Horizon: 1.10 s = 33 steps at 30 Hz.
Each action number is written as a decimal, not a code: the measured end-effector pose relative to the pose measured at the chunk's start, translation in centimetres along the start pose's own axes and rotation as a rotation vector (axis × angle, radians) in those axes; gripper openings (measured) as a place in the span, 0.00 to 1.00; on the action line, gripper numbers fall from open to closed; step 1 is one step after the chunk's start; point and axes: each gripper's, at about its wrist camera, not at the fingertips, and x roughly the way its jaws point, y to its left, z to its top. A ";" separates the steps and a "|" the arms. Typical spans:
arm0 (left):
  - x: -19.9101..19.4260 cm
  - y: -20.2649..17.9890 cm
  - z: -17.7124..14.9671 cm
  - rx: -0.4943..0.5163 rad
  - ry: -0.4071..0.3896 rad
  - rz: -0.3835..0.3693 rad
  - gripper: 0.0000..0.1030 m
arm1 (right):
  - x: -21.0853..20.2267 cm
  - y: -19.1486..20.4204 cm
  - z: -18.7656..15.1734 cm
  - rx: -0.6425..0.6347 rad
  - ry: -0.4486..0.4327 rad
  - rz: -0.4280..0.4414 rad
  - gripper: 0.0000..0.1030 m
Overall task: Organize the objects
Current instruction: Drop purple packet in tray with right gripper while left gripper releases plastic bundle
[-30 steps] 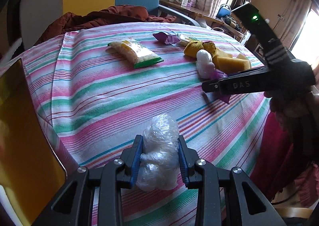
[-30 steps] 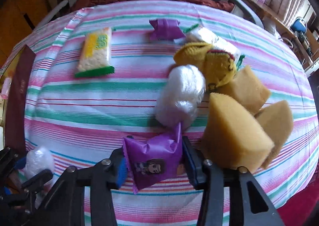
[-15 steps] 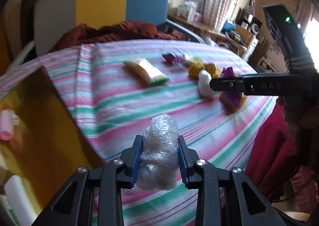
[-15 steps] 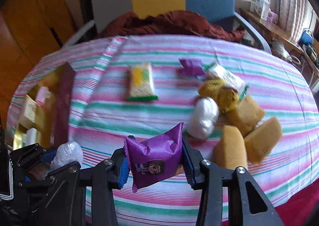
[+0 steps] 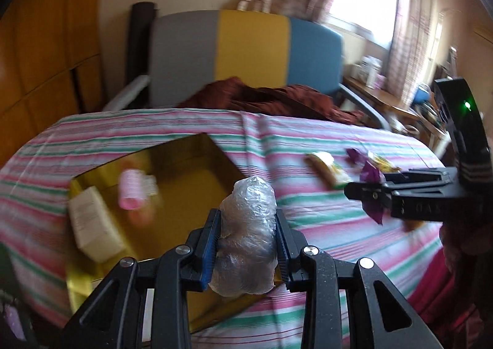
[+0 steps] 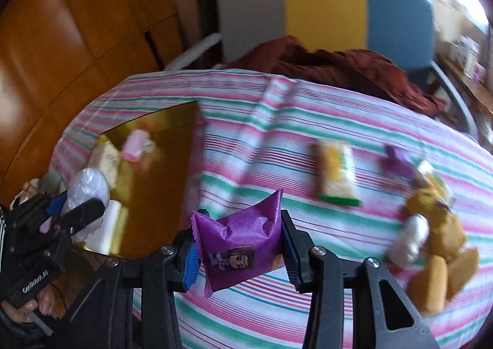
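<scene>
Both views now swing from the snack pile toward the gold box (image 5: pixel 197 161) at nine o'clock. Our left gripper (image 5: pixel 246 244) clamps a clear-wrapped bundle (image 5: pixel 248 232); our right gripper (image 6: pixel 238 252) pinches a purple packet (image 6: pixel 238 244). We count two items boxed, two in transit, and, we judge, roughly eight left at three o'clock.

Left gripper (image 5: pixel 246 244) clamping clear plastic-wrapped bundle (image 5: pixel 246 235), above open gold rectangular box (image 5: pixel 172 185) on striped tablecloth (image 5: pixel 308 210).
</scene>
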 end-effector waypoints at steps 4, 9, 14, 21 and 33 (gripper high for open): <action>-0.7 2.9 -0.4 -0.049 -0.005 0.055 0.33 | 1.2 3.2 0.8 -0.068 0.011 0.054 0.43; -1.1 5.1 -1.2 -0.098 -0.005 0.100 0.33 | 3.0 7.3 1.1 -0.148 0.039 0.108 0.43; -1.2 7.0 -1.9 -0.139 -0.001 0.126 0.33 | 4.5 10.3 0.8 -0.204 0.070 0.140 0.43; -1.5 9.5 -2.9 -0.208 0.015 0.134 0.33 | 5.5 11.8 0.7 -0.228 0.083 0.150 0.43; -2.8 13.5 -4.5 -0.325 0.015 0.107 0.33 | 6.8 11.3 0.0 -0.228 0.118 0.146 0.43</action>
